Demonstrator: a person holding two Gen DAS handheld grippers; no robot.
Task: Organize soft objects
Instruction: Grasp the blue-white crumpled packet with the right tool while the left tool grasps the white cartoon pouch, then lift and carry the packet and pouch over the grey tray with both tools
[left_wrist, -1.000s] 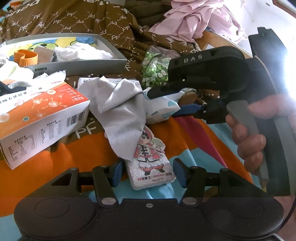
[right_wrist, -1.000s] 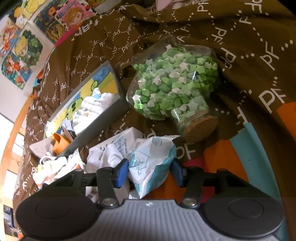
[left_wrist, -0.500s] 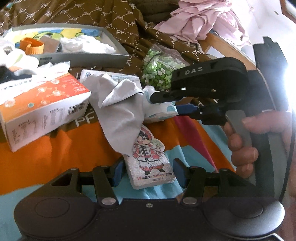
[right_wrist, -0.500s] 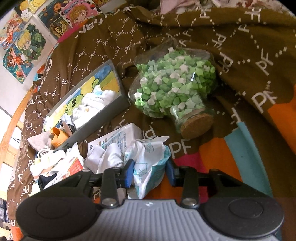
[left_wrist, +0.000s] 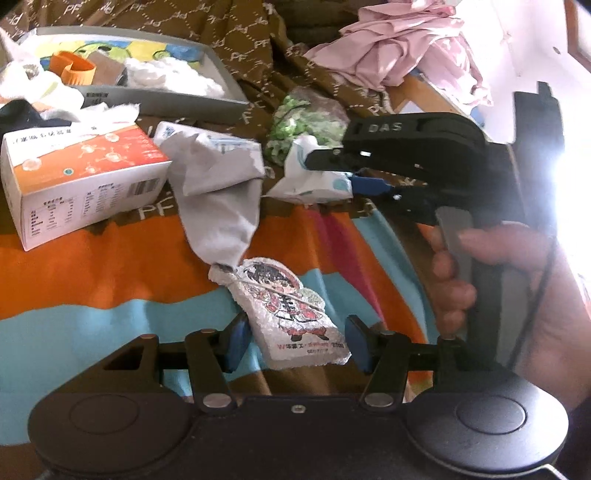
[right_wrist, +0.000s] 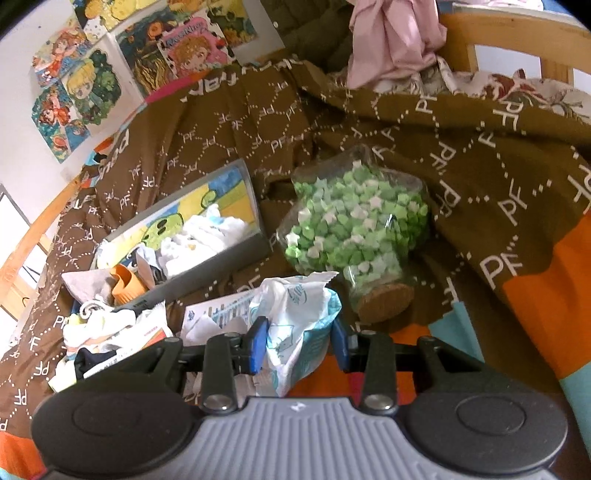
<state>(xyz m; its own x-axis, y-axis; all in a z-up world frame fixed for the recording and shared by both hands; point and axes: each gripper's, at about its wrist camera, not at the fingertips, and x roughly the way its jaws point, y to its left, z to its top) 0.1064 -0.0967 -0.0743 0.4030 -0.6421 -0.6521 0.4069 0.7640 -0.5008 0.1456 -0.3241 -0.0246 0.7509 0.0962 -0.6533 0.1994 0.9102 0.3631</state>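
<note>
While our right gripper (right_wrist: 297, 349), tilted downward, clamps the white packet (right_wrist: 299, 328), our left gripper (left_wrist: 293, 341) squeezes the cartoon pouch (left_wrist: 291, 317).

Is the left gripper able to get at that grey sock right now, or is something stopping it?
Probably not yet. The left gripper already has the cartoon packet between its fingers, and the grey sock lies beyond it, draped onto the packet's far end. It would need to drop the packet first.

A corked glass jar (right_wrist: 354, 229) of green paper stars lies on the brown bedspread (right_wrist: 480, 155). Left of the jar sits a grey tray (right_wrist: 207, 258); posters (right_wrist: 92, 81) hang beyond it, an orange box (left_wrist: 81, 177) nearer.
</note>
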